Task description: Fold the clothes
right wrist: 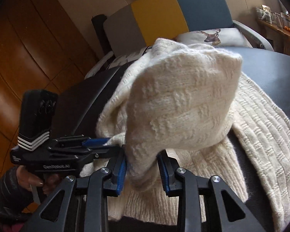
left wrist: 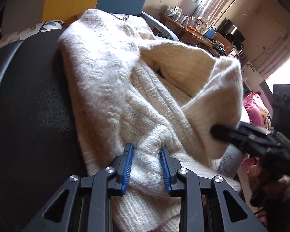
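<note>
Presently: one cream knit sweater [left wrist: 114, 81], bunched on a round black table [left wrist: 29, 100]. Left gripper [left wrist: 147, 150], jaws clamped on a fold at the near edge. Right gripper [right wrist: 142, 157], jaws clamped on a lifted flap raised above the rest. Behind: a grey, yellow and blue chair [right wrist: 164, 13]; a deer-print cushion [right wrist: 210, 35].

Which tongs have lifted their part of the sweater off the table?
The right tongs: their fold of the cream sweater hangs raised above the dark table. The left tongs grip knit lying low on the table.
</note>
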A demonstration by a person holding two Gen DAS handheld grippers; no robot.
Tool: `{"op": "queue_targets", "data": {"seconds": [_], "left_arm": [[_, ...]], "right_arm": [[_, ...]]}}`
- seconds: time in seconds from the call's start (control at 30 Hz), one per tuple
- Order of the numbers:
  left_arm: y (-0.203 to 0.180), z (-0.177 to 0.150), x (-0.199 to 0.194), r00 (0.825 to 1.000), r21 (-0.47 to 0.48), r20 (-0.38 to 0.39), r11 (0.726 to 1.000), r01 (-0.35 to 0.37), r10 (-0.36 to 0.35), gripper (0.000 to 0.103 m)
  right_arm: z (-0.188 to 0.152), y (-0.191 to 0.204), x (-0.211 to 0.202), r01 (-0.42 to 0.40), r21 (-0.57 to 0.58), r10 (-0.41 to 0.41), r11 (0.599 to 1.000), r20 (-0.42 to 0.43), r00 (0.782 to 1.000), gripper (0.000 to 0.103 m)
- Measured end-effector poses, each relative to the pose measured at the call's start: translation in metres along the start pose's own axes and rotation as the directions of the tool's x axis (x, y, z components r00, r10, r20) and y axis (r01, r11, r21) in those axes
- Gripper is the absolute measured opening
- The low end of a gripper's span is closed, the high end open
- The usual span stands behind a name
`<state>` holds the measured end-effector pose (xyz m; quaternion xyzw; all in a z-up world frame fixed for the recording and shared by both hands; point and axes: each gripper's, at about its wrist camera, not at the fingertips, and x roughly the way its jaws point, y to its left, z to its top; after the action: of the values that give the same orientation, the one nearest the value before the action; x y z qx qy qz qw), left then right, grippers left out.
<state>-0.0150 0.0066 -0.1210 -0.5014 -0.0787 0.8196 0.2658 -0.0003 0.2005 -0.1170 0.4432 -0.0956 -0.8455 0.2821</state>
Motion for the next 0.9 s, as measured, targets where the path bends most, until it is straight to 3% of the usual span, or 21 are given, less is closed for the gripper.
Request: {"op": "queue_targets", "data": {"seconds": [0.2, 0.4, 0.47, 0.53, 0.6, 0.67, 0.73, 0.9], "left_arm": [[-0.021, 0.011, -0.029, 0.998, 0.095, 0.049, 0.994, 0.045, -0.05, 0.03], [-0.052, 0.036, -0.02, 0.992, 0.184, -0.004, 0.975, 0.128, -0.129, 0.031], [-0.061, 0.044, -0.015, 0.991, 0.212, -0.023, 0.968, 0.135, -0.133, 0.036], [-0.067, 0.05, -0.008, 0.991, 0.218, -0.034, 0.967, 0.132, -0.128, 0.05], [-0.072, 0.055, -0.001, 0.991, 0.223, -0.046, 0.966, 0.13, -0.123, 0.05], [-0.073, 0.054, 0.007, 0.994, 0.221, -0.057, 0.97, 0.104, -0.094, 0.046], [-0.068, 0.051, 0.015, 0.992, 0.195, -0.081, 0.974, 0.114, -0.1, 0.014], [-0.024, 0.047, 0.003, 0.982, -0.028, -0.017, 0.982, 0.186, -0.187, 0.014]], "right_arm": [[-0.005, -0.006, 0.013, -0.033, 0.049, 0.034, 0.998, -0.009, 0.999, 0.032], [-0.008, -0.006, 0.016, -0.038, 0.035, 0.038, 0.999, 0.007, 0.999, 0.035], [-0.009, -0.003, 0.018, -0.032, 0.016, 0.032, 0.999, 0.008, 0.999, 0.036], [-0.01, -0.003, 0.019, -0.034, 0.017, 0.034, 0.999, 0.009, 0.999, 0.036], [-0.009, -0.004, 0.02, -0.038, 0.022, 0.038, 0.999, 0.013, 0.999, 0.036], [-0.009, -0.007, 0.021, -0.045, 0.044, 0.045, 0.998, 0.015, 0.999, 0.036], [-0.008, -0.009, 0.021, -0.048, 0.062, 0.047, 0.997, 0.014, 0.999, 0.037], [-0.005, -0.009, 0.013, -0.043, 0.101, 0.042, 0.994, 0.016, 0.999, 0.043]]}}
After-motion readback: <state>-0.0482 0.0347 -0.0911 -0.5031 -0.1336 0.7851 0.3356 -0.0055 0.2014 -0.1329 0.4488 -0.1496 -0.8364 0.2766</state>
